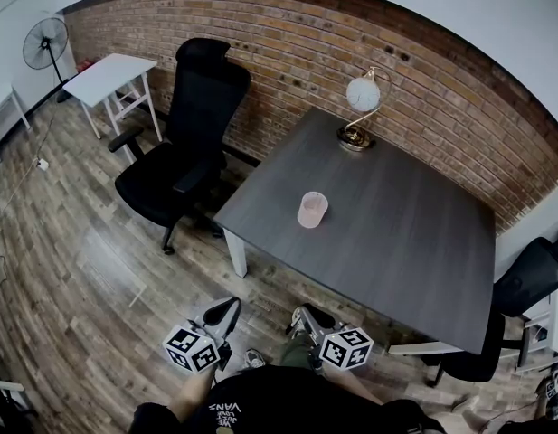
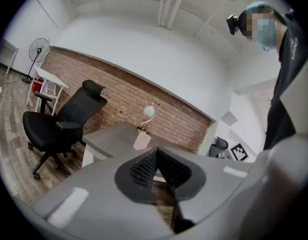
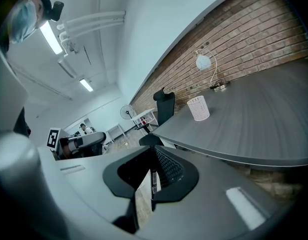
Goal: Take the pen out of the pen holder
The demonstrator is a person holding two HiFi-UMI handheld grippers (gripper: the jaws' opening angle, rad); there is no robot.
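Held low before the table [image 1: 396,251], the left gripper [image 2: 155,155] is closed on nothing. The right gripper [image 3: 154,151] clamps a thin dark pen [image 3: 151,181], lengthwise between its pads. The pen holder [image 1: 312,209] stands well ahead, apparently empty, nearer the right.

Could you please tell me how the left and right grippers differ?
The left gripper is shut empty; the right gripper is shut on a thin dark pen. The left gripper points at the pen holder; the right gripper points left of it. Both are short of the table.
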